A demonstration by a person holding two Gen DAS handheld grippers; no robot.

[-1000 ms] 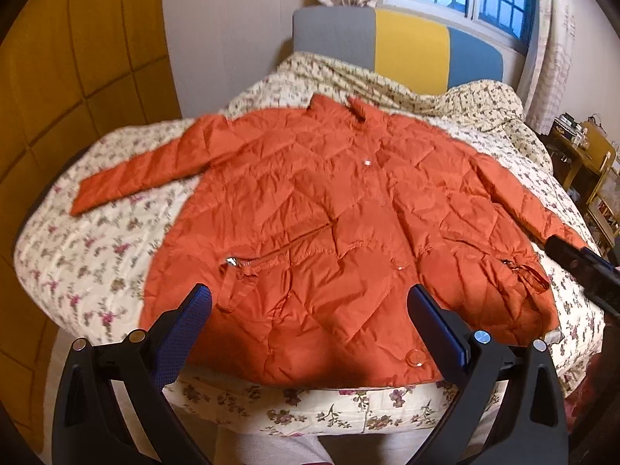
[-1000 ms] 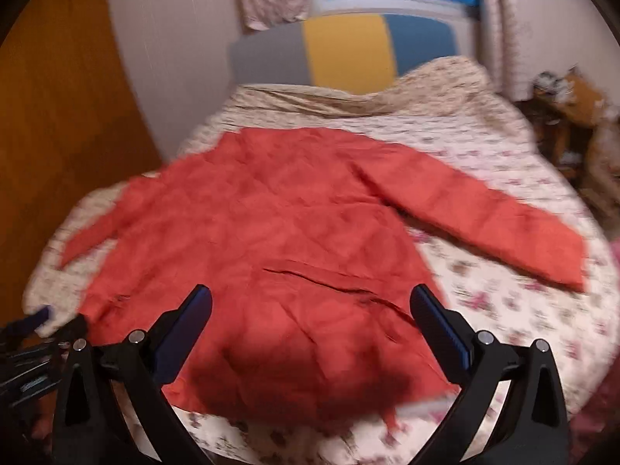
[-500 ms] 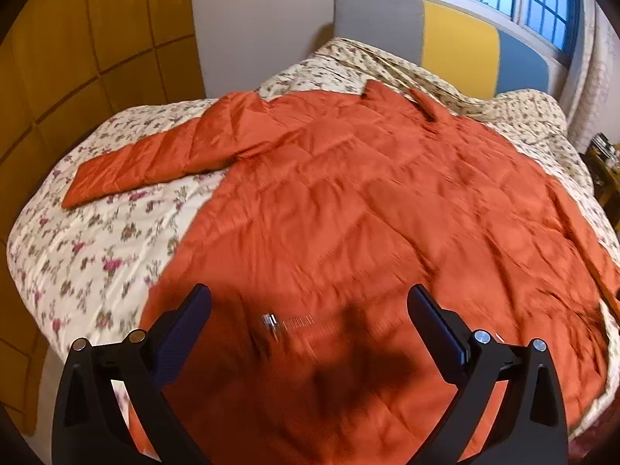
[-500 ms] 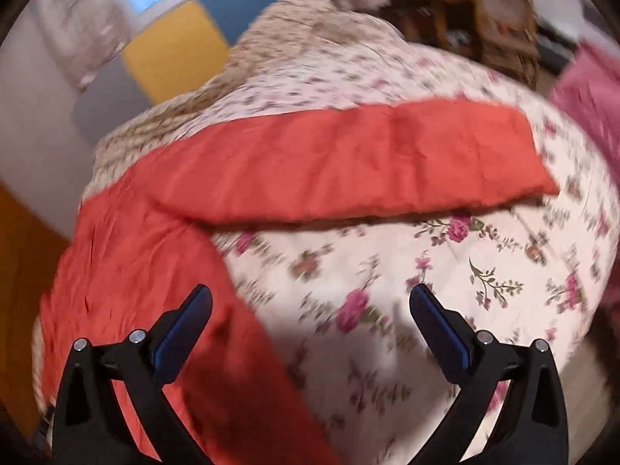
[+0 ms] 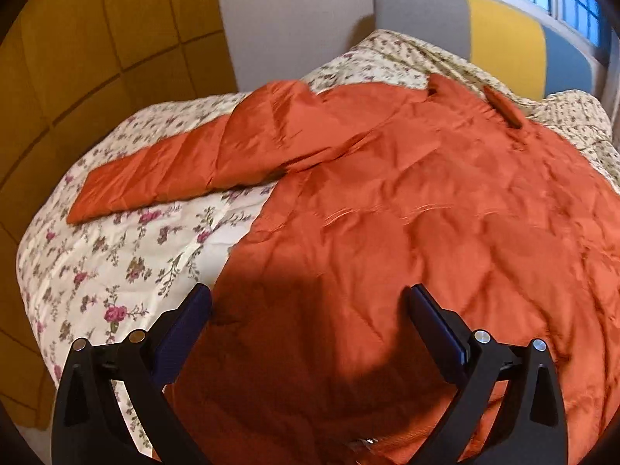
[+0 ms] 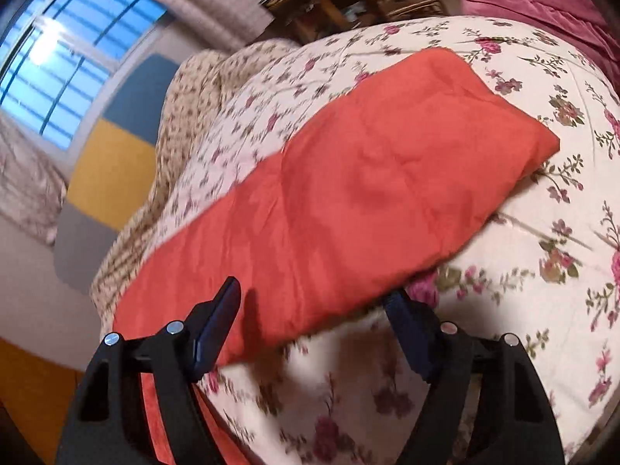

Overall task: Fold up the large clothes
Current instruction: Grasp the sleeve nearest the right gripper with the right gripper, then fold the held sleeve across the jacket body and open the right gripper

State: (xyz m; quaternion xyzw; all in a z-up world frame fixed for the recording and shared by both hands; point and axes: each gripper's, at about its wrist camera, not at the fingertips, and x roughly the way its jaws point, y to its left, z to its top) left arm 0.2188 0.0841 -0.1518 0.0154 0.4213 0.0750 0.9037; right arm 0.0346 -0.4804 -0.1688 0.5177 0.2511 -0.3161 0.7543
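Orange jacket (image 5: pixel 407 213) looms closer now under both hand-held grippers, left (image 5: pixel 308 306) and right (image 6: pixel 312 302), jaws spread wide.

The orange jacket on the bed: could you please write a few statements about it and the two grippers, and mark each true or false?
1. The orange jacket lies spread on the floral bedspread. True.
2. The left gripper is clamped on the hem. False: its jaws stand open above the jacket's body.
3. The right gripper has its jaws open either side of a sleeve. True.
4. The other sleeve is folded across the chest. False: it lies stretched out to the side.
5. The headboard is entirely red. False: grey, yellow and blue panels.
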